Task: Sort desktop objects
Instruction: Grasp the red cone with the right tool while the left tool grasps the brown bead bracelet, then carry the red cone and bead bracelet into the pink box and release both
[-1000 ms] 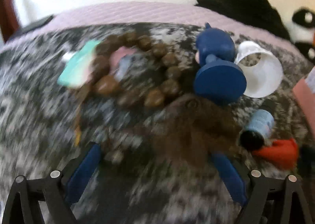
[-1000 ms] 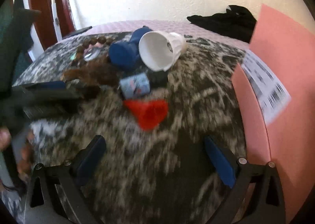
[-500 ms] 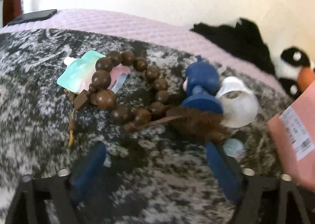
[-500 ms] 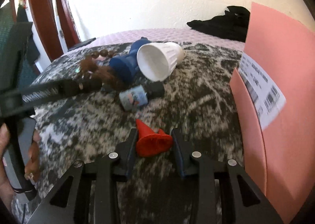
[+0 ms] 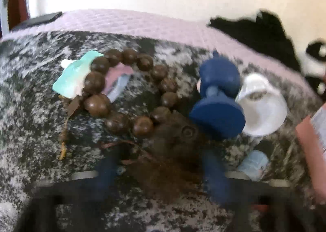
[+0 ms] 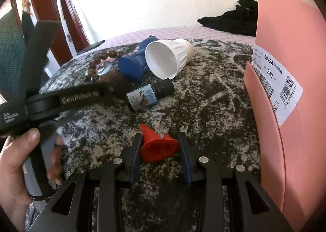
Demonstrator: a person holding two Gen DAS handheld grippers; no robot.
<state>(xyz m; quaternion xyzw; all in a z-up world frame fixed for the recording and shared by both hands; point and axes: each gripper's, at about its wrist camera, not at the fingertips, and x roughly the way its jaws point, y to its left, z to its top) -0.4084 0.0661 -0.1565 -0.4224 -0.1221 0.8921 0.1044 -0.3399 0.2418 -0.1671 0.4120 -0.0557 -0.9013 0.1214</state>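
red cone (image 6: 158, 146) between right jaws

**Count around the white cup**

One white cup (image 6: 169, 59), tipped over. Left of it: one blue figurine (image 6: 133, 64), one bead bracelet (image 5: 130, 91), one brown tuft (image 5: 173, 158), one pastel pouch (image 5: 75, 77). Nearer than it: one small bottle (image 6: 148, 94), one red cone (image 6: 158, 144). Right: one pink box (image 6: 285, 89).

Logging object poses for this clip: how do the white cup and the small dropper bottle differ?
The white cup is plain, ribbed and open-mouthed, mouth toward the camera; the small dropper bottle is labelled and capped black. The cup is bulkier and touches the blue figurine; the bottle lies apart. Both lie on their sides on the mottled cloth.
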